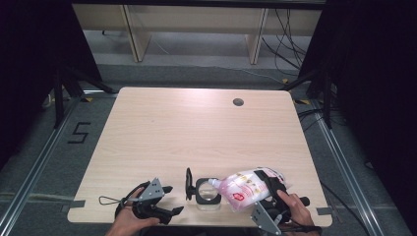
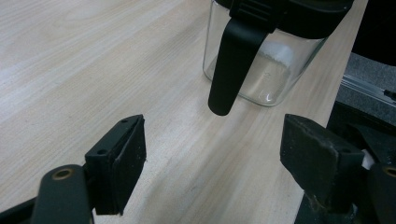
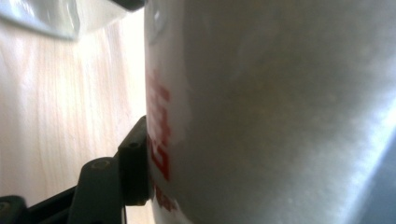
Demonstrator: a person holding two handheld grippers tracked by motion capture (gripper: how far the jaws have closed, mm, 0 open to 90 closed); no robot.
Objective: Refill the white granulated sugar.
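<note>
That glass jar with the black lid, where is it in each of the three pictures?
High view: glass jar at the near table edge, between both grippers.
Left gripper view: top right, beyond the open jaws.
Right gripper view: only a blurred clear edge at top left, possibly the jar.
Shared landmark: the wooden table.

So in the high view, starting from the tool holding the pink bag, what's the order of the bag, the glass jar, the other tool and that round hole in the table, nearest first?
1. Bag: gripped in the right tool itself.
2. Jar: just left, under the bag's spout.
3. Left tool: further left, near the front edge.
4. Hole: far side of the table.
</note>
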